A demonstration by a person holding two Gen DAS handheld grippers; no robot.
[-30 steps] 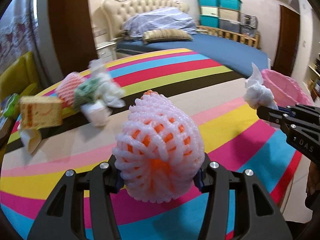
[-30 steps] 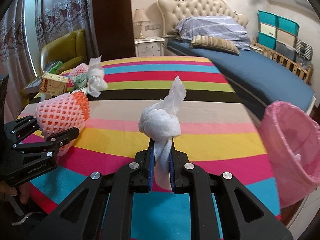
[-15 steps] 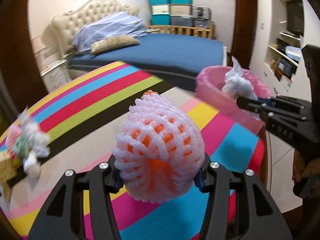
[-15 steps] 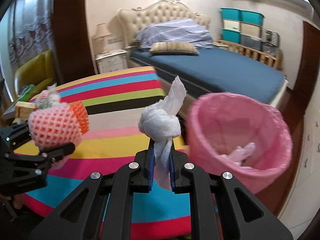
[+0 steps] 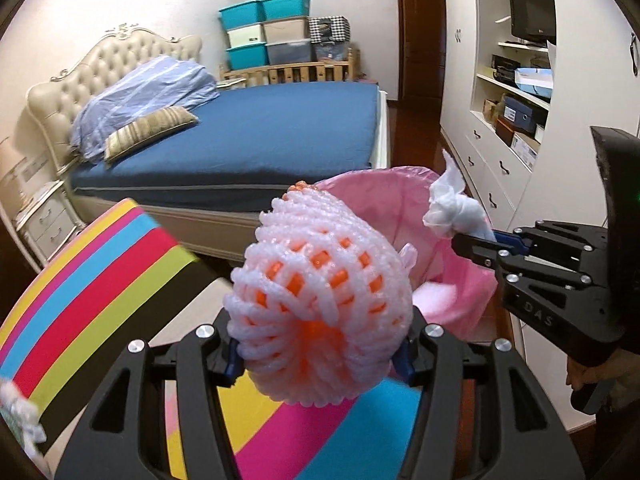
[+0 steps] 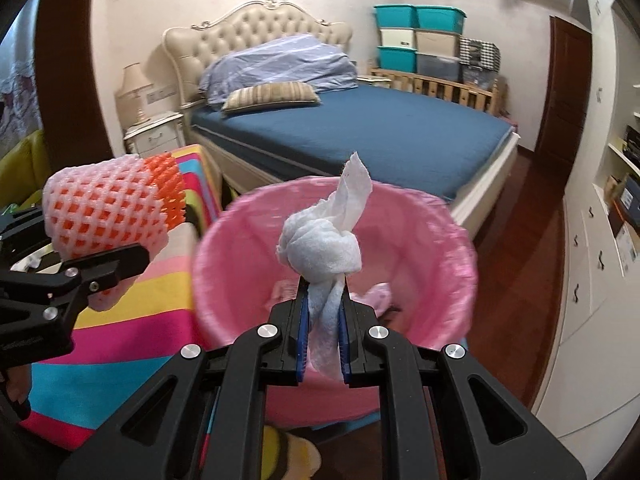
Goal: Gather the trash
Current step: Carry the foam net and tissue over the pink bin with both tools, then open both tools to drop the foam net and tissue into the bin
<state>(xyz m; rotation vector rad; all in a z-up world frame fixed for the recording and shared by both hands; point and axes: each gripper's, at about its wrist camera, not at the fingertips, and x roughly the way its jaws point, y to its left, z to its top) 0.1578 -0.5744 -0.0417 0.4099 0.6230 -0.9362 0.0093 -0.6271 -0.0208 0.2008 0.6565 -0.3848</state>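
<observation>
Above crinkly pink bin (image 6: 448, 240), knotted tissue (image 6: 320, 248)

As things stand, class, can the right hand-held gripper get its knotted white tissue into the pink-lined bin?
Probably yes: the right hand-held gripper holds the knotted white tissue before the pink-lined bin, whose open mouth shows nothing blocking it.

The pink-lined bin (image 6: 452, 248) gapes unobstructed at twelve o'clock, flanked by the striped table's edge (image 6: 160, 300) at nine, the bed (image 6: 380, 136) beyond, and bare floor (image 6: 520, 280) at three.

Black fingers (image 6: 288, 316), blue pads, silver screws
</observation>
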